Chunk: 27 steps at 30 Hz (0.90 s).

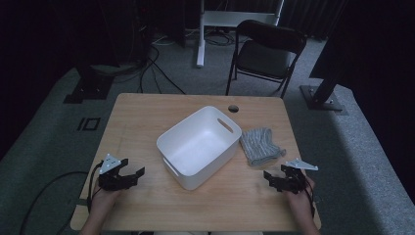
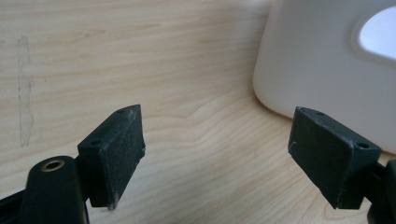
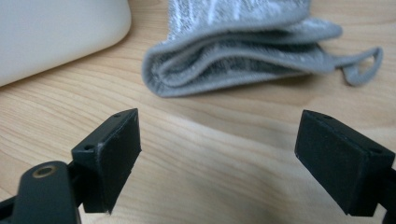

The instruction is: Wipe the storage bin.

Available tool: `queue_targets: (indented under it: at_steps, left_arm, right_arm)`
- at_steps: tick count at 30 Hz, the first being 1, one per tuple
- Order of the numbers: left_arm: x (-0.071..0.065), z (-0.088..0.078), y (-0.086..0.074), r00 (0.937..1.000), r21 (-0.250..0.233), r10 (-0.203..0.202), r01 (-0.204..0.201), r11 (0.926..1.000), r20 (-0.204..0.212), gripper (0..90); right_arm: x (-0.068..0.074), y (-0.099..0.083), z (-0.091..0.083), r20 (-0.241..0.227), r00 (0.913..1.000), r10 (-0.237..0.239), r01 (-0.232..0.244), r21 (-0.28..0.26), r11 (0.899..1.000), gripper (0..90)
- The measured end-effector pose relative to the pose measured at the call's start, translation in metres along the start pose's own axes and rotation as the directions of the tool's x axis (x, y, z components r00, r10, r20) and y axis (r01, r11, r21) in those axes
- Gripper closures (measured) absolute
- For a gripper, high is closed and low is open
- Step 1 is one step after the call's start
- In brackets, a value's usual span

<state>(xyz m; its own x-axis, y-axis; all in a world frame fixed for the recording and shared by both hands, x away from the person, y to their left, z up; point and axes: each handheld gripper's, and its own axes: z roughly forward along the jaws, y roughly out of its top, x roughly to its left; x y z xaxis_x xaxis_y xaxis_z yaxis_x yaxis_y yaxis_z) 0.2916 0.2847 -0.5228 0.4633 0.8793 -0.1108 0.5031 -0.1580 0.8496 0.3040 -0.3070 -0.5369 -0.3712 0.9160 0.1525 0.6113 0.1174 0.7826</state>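
The room behind my wooden table (image 1: 147, 117) is so dark I can only make out a folding chair (image 1: 266, 51) and floor cables. A white tub (image 1: 199, 145) sits mid-table, set at an angle, its inside bare as far as I see. A folded grey towel (image 1: 261, 145) lies just beside its right wall; my right gripper view crops the towel's far edge. My left gripper (image 1: 128, 175) and right gripper (image 1: 274, 179) rest near the front edge, jaws spread wide, gripping nothing.
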Motion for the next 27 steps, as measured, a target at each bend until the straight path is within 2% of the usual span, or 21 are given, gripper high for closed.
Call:
queue_targets:
  at_steps: [3,7,13,18,23,24,25,27]
  left_arm:
    - [0.001,-0.002,-0.004,1.0,0.005,-0.005,0.005,1.0,-0.003,17.5]
    - [0.001,-0.006,-0.01,0.9998,0.004,-0.021,0.021,0.9998,-0.006,17.2]
    - [0.003,-0.01,-0.018,0.9974,0.012,-0.046,0.047,0.9988,-0.055,14.1]
    - [0.005,-0.011,-0.023,0.9897,0.0,-0.06,0.061,0.9982,-0.13,14.1]
    - [0.008,-0.012,-0.027,0.9736,-0.021,-0.09,0.088,0.9959,-0.21,13.4]
    - [0.009,-0.011,-0.027,0.9701,-0.011,-0.096,0.096,0.9953,-0.223,12.9]
    - [0.01,-0.011,-0.027,0.9692,-0.002,-0.105,0.108,0.9942,-0.223,12.9]
    - [0.011,-0.01,-0.029,0.9675,0.02,-0.099,0.106,0.9942,-0.233,12.9]
  right_arm:
    - [-0.001,-0.005,-0.003,0.016,0.9998,0.008,-0.008,-0.002,1.0,13.5]
    - [-0.003,-0.011,-0.007,0.059,0.9982,0.009,-0.008,-0.022,1.0,13.5]
    - [-0.008,-0.017,-0.01,0.07,0.9963,0.049,-0.048,-0.017,0.999,13.3]
    - [-0.008,-0.022,-0.009,0.086,0.995,0.051,-0.051,0.003,0.999,12.4]
    - [-0.008,-0.026,-0.004,0.128,0.9901,0.058,-0.061,0.018,0.998,12.3]
    - [-0.008,-0.026,-0.004,0.14,0.9883,0.06,-0.063,0.018,0.998,12.3]
    - [-0.008,-0.026,-0.003,0.148,0.9869,0.064,-0.068,0.018,0.998,12.3]
    - [-0.008,-0.026,-0.003,0.158,0.9854,0.063,-0.068,0.022,0.997,12.1]
